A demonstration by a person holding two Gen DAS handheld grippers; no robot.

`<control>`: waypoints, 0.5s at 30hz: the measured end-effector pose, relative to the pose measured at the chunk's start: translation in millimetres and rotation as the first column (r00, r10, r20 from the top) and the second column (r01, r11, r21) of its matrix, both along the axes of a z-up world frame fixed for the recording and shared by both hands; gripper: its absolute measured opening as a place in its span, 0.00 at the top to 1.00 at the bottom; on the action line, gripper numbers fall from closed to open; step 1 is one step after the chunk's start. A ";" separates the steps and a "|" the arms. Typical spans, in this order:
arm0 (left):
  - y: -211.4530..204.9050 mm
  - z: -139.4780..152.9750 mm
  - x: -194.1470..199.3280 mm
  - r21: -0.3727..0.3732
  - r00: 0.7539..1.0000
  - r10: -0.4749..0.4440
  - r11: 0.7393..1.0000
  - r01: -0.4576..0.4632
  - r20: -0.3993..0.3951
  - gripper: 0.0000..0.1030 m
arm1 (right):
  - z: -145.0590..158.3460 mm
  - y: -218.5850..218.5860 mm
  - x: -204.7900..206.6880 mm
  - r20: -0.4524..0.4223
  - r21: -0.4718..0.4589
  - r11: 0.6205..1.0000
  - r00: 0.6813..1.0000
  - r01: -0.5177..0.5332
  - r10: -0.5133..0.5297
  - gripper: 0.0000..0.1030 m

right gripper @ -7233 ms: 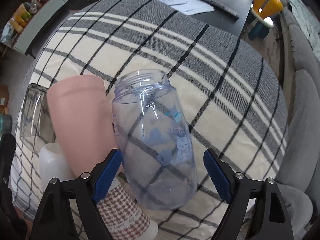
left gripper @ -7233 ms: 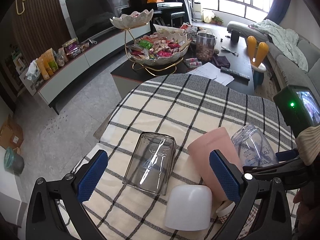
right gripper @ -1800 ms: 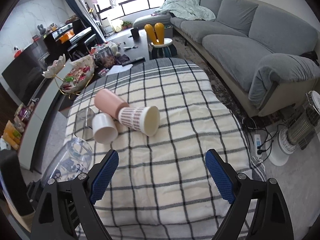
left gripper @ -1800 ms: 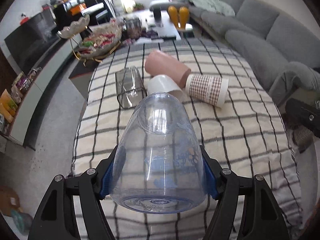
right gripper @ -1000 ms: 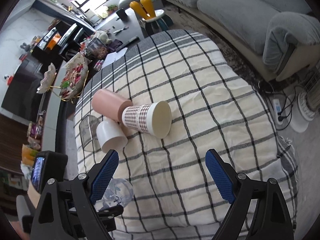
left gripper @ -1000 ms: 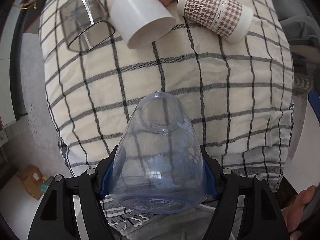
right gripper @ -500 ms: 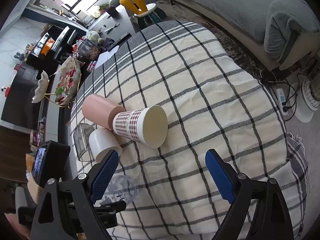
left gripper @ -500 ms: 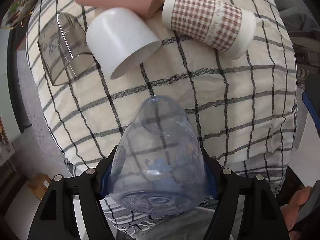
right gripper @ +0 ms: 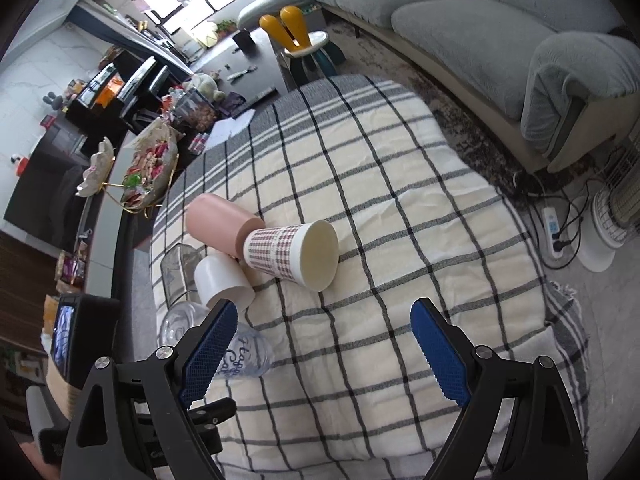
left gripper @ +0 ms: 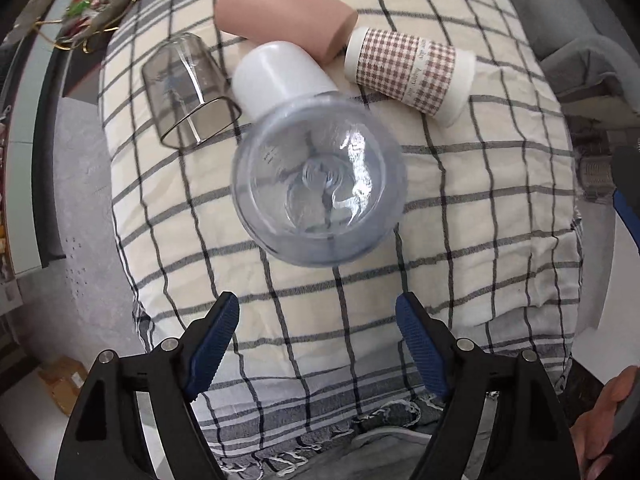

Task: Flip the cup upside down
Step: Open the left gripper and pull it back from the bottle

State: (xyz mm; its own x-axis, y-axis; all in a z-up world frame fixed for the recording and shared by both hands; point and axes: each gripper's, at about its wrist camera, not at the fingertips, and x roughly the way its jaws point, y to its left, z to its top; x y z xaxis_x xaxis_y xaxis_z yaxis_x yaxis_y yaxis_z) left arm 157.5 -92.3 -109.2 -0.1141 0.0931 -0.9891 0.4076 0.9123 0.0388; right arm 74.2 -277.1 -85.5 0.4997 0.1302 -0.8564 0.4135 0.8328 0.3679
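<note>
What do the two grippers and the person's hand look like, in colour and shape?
The left gripper and the right gripper are alike: angular black plastic frames with silver rivets, and fingers faced with blue ribbed pads. A bare hand shows at the edge; no sleeve visible.

Clear blue-tinted plastic cup (right gripper: 240, 354) bears dark script, roughly "Happy Cat", partly hidden; brown houndstooth paper cup (left gripper: 412, 74) has small print, unreadable

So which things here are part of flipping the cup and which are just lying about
Part of the job:
- clear blue cup, standing base-up on the checked cloth
- left hand-held gripper, open above it

Lying about:
- pink cup
- white cup
- checked paper cup
- smoky glass
</note>
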 end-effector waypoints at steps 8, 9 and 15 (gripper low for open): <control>25.0 17.2 -35.9 -0.064 0.989 0.057 0.997 -0.048 0.140 0.22 | 23.1 14.7 -28.4 0.057 -0.069 0.997 0.998 -0.022 0.026 0.14; 26.2 22.3 -40.0 -0.073 0.982 0.058 0.996 -0.045 0.178 0.22 | 26.5 16.8 -32.3 0.071 -0.083 0.996 0.997 -0.023 0.029 0.14; 38.0 67.9 -74.6 -0.125 0.855 0.093 0.992 -0.033 0.510 0.16 | 46.2 32.0 -58.1 0.166 -0.214 0.977 0.984 -0.027 0.063 0.14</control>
